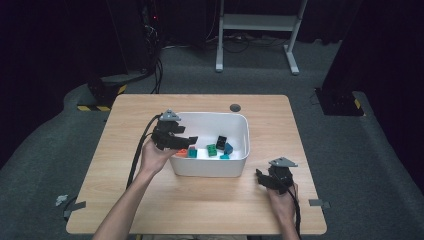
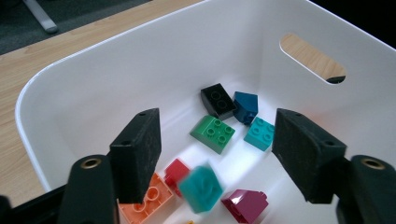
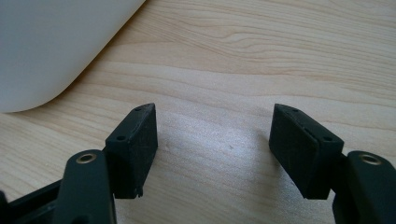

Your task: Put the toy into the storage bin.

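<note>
No legible text, label, brand, number or sign appears on any surface. The bricks in the white bin carry only plain studs, and the wooden table is unmarked.

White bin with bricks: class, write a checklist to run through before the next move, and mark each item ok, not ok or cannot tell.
1. Left gripper open above the white bin: ok.
2. Blurred teal brick free of the left gripper pads: ok.
3. Teal brick settled on the bin floor: cannot tell.
4. Right gripper open and empty over the table: ok.
5. Green brick lying flat in the bin: ok.
</note>
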`<state>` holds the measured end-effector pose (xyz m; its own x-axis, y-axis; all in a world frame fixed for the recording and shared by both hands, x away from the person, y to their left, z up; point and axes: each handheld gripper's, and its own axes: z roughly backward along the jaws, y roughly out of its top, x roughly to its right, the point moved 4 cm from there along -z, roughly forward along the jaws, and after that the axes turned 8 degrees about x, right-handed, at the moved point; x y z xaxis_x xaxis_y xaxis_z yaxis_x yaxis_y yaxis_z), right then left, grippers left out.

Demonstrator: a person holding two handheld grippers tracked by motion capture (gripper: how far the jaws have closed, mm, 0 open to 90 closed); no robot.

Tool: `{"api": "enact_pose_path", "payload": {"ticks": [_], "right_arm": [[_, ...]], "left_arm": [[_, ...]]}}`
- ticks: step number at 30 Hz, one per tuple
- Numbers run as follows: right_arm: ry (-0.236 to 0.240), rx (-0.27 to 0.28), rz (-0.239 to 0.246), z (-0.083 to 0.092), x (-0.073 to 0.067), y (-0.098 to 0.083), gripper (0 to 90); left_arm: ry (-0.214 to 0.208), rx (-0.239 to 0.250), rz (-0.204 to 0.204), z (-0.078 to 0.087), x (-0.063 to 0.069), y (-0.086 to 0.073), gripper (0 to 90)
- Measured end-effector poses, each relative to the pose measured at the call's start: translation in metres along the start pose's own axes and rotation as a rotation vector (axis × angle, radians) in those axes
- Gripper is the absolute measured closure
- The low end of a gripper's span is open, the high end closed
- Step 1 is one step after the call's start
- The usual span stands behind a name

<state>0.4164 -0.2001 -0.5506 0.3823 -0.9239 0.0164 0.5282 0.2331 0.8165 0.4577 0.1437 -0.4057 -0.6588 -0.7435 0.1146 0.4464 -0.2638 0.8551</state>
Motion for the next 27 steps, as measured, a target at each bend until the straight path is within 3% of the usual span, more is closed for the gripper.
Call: {"api": "enact_pose_path", "payload": {"ticks": [12,19,27], "right_arm": [[0.000,0.000,0.000,0.000,0.000,0.000,32.7],[0.000,0.000,0.000,0.000,0.000,0.000,32.7],[0.000,0.000,0.000,0.000,0.000,0.000,32.7]], "left_arm": [[0.018,0.059,0.012,0.020,-0.004,-0.001,28.9],[0.085,0.109,0.041,0.044,-0.016,-0.007,26.4],[0.132,0.160,0.086,0.073,-0.032,-0.018,26.4]]}}
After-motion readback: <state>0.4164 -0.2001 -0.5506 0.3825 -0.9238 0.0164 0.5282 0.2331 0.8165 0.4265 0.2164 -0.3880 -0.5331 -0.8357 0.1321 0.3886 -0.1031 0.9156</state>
